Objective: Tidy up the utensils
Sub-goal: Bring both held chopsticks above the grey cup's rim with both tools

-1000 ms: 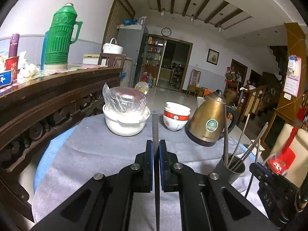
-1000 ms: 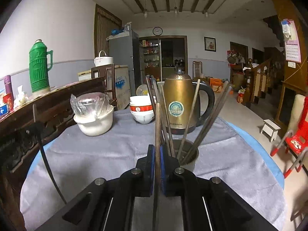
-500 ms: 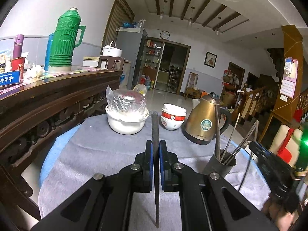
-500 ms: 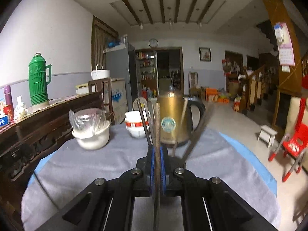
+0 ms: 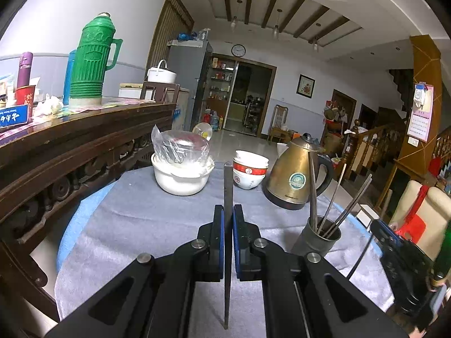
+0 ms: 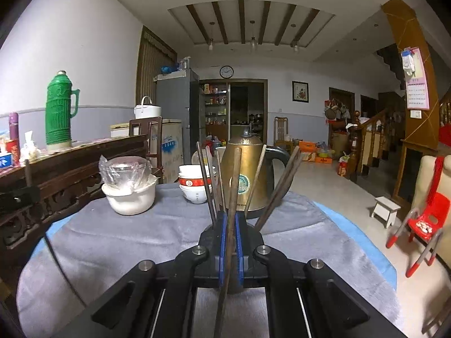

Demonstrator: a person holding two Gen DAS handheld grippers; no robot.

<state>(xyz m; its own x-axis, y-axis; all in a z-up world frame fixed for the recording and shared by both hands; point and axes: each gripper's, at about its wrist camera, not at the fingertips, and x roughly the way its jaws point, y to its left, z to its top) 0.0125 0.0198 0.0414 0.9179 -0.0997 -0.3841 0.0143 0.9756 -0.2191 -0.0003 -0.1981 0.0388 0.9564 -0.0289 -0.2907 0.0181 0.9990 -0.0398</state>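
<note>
Pulled back from the table a touch since a second ago: in the left wrist view the dark metal holder cup (image 5: 318, 236) sits further toward the right, with the right gripper (image 5: 394, 242) edging in beside it. Left gripper (image 5: 228, 219) clamped on a flat dark chopstick (image 5: 227, 197), blue pads pressed tight. Right gripper (image 6: 230, 225) pinching a round brown wooden chopstick (image 6: 234, 186), now lifted in front of the cup, hiding it. Thin metal and wood sticks (image 6: 208, 186) fanning out behind. Soft grey cloth (image 5: 135, 225), glossy brass kettle (image 5: 293, 177), stacked porcelain bowls (image 5: 249, 171).
</note>
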